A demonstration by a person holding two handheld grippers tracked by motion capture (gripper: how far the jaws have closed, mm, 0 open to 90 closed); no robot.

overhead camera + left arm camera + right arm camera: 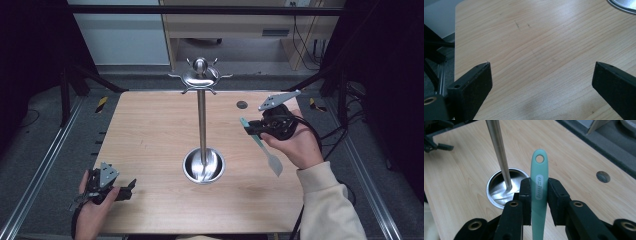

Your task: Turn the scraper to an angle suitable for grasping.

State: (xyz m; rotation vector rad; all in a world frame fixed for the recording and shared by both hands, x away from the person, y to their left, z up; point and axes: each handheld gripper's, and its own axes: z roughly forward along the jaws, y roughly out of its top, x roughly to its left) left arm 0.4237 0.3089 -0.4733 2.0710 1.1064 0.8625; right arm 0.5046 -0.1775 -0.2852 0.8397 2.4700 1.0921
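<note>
At the left, the left gripper point(117, 192) rests low over the near corner of the wooden table point(150, 130), its jaws spread wide with nothing between them; in the left gripper view only bare wood lies ahead of the fingers point(471, 85), with an edge of the stand's steel base point(624, 6) well beyond the far fingertip. Parked this way, it looks to be waiting out of the way rather than working. Past it, toward the middle, the metal utensil stand point(201, 120) rises upright from its round dish, the ring of hooks point(200, 77) at the top bare as far as can be seen. At the right, the right gripper point(252, 127) is raised off the table and clamped on a teal spatula point(262, 145), gripping the handle partway along. In the right gripper view the handle point(539, 185) runs straight up between the two fingers, so the hanging hole point(539, 158) stands clear just beyond the fingertips, while the pale blade point(274, 164) hangs back below the hand. Holding it short of the end probably leaves that hole free to slip over a hook. From those fingers the stand's pole point(499, 152) is ahead and to one side, near but apart, so the spatula is not yet hung and must be lifted to hook height.
</note>
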